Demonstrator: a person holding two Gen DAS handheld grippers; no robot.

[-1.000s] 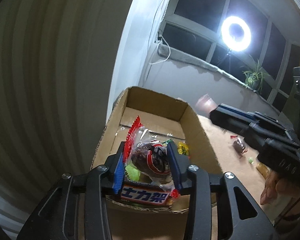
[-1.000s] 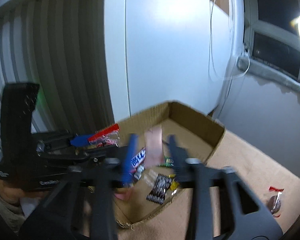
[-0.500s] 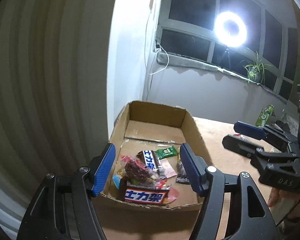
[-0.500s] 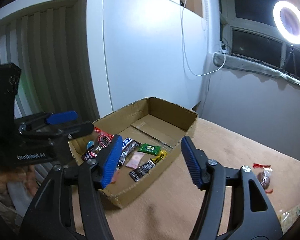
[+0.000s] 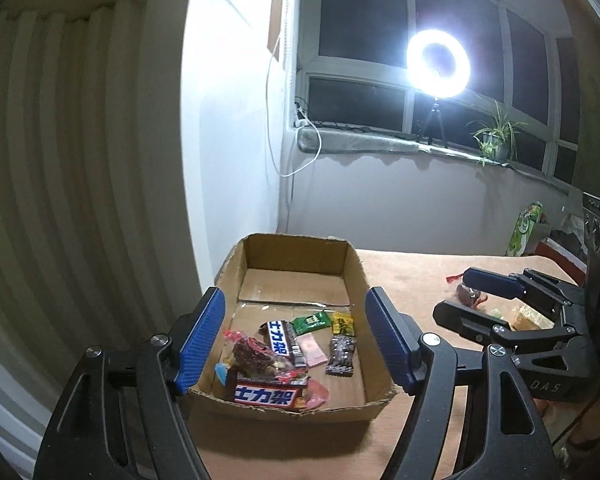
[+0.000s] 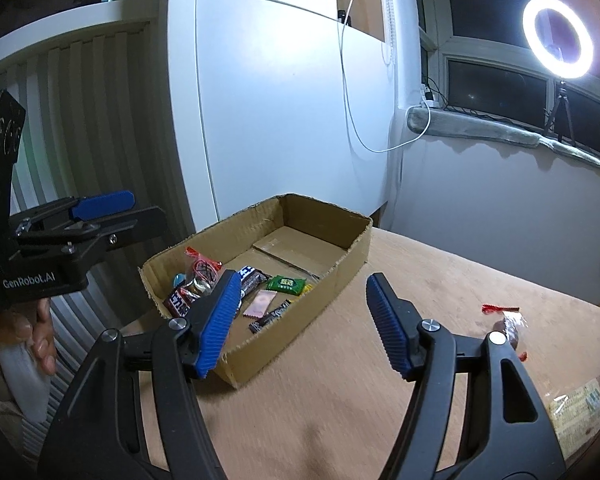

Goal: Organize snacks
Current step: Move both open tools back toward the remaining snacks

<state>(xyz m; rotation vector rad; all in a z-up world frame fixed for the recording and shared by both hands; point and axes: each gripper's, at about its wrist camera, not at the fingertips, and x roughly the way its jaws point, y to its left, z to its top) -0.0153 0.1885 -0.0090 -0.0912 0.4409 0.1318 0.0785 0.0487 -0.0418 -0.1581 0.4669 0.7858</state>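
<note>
Spread empty right claw [image 6: 300, 320], snack-filled cardboard box [image 6: 340, 276], possibly chocolate [image 6: 510, 330]

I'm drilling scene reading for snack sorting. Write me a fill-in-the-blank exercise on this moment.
1. The green packet lies inside the cardboard ____.
2. The red-tailed snack lies outside the box, on the ____.
3. Nothing is between the left gripper fingers; its jaws are ____.
4. The bright ring ____ stands on the windowsill.

Missing words: box; table; opening; light
</note>
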